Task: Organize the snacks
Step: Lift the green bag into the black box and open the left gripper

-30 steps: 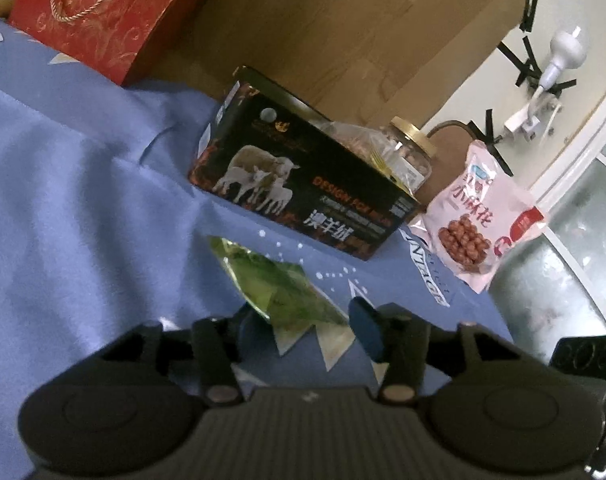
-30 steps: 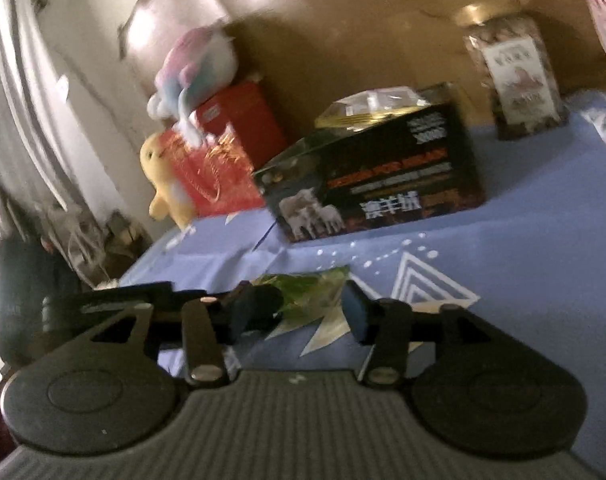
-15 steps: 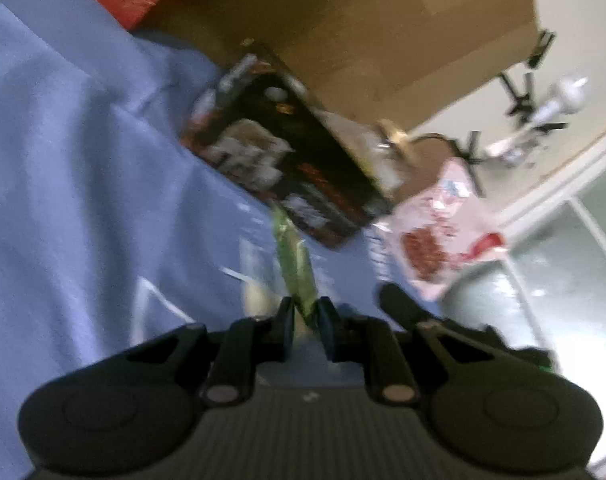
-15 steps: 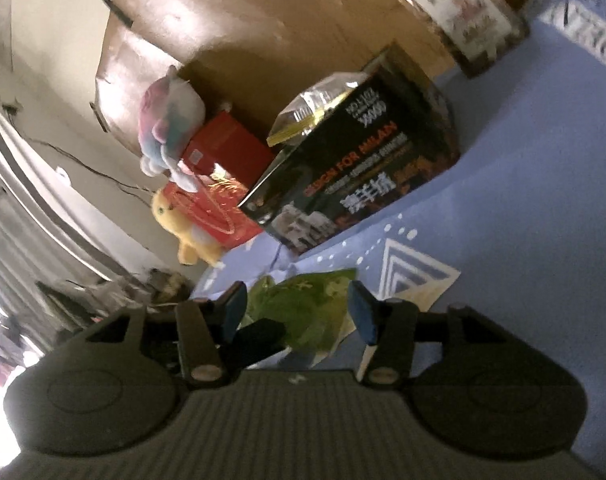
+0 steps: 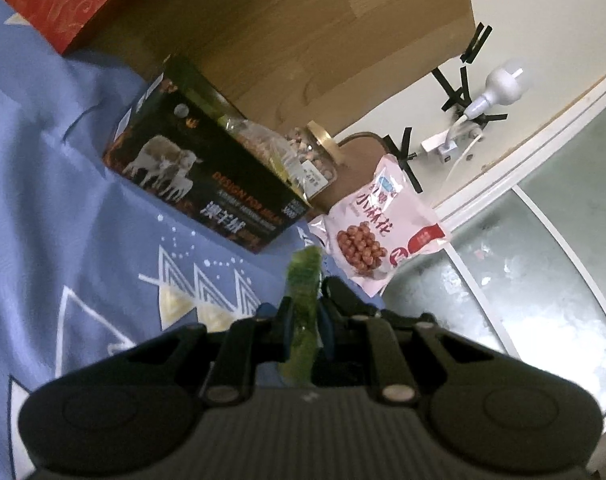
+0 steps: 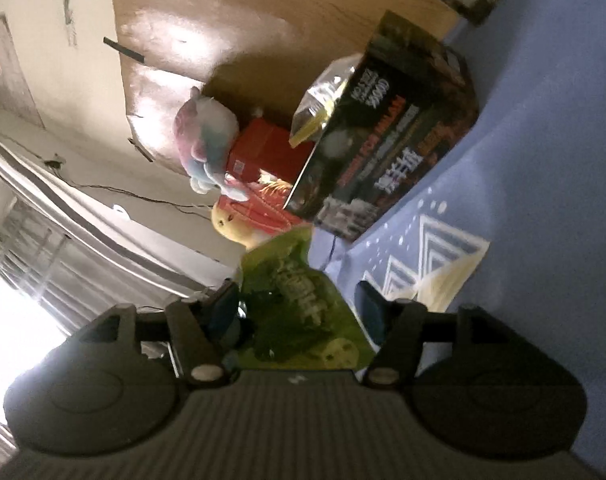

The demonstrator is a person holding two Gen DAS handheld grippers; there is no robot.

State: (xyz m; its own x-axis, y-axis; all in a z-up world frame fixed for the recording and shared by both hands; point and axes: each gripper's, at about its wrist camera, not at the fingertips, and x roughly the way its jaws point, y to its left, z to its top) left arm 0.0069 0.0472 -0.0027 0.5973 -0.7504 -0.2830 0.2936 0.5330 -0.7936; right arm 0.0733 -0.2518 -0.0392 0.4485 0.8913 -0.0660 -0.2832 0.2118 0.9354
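Left wrist view: green snack packet (image 5: 303, 296) is being pinched edge-on at lower centre by left gripper (image 5: 305, 316), jaws nearly closed, likely for carrying toward black box (image 5: 207, 184) | right gripper (image 6: 299, 308) is being held wide apart around the packet, gripping nothing.

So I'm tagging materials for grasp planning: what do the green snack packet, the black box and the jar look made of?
Green snack packet: thin glossy plastic film, probably; it shows edge-on and crinkled in the left gripper. Black box: printed cardboard, it seems, with sharp folded edges and a slight sheen. Jar: clear glass or hard plastic, cannot tell which, with a gold metallic-looking lid.
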